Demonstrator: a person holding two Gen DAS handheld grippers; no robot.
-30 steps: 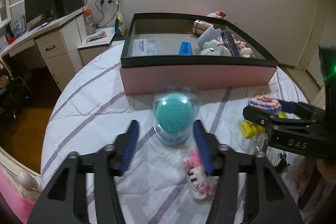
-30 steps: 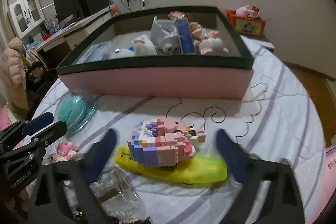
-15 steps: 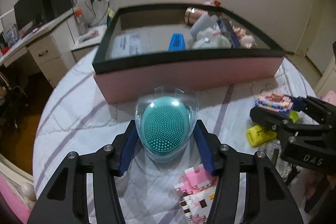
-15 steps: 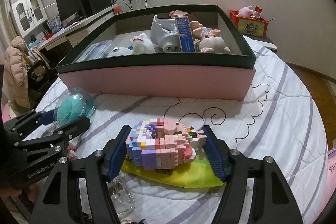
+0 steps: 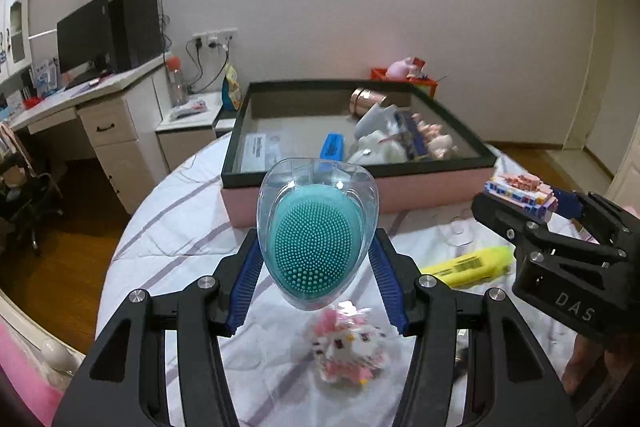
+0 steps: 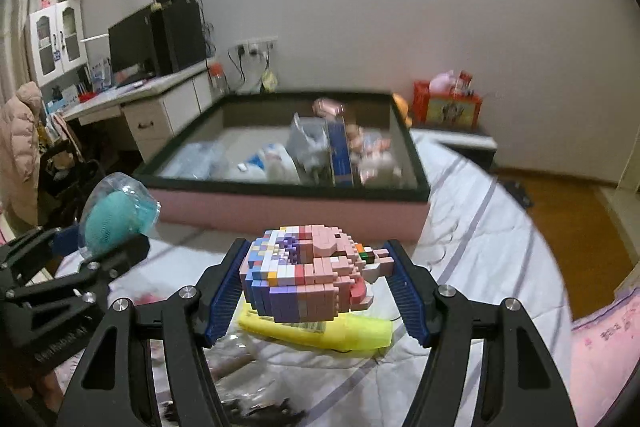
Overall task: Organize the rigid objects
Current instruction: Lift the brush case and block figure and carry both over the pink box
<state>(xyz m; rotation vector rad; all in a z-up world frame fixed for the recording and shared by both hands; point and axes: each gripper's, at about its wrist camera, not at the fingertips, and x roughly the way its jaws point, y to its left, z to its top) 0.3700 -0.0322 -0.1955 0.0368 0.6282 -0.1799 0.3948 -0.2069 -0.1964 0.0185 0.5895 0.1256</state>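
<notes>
My left gripper is shut on a teal bristled brush in a clear plastic shell and holds it above the bed. It also shows in the right wrist view. My right gripper is shut on a pink and purple block-built figure, lifted off the sheet; the figure shows in the left wrist view. The pink box with a black rim lies ahead and holds several toys and packets.
A yellow tube and a clear bag lie on the striped white sheet under my right gripper. A pink-white block figure lies under my left gripper. A desk stands at the left, beyond the bed edge.
Both grippers closed on their objects and lifted them off the sheet: the left raised the brush, the right raised the block figure. Both views now look more level toward the box.
</notes>
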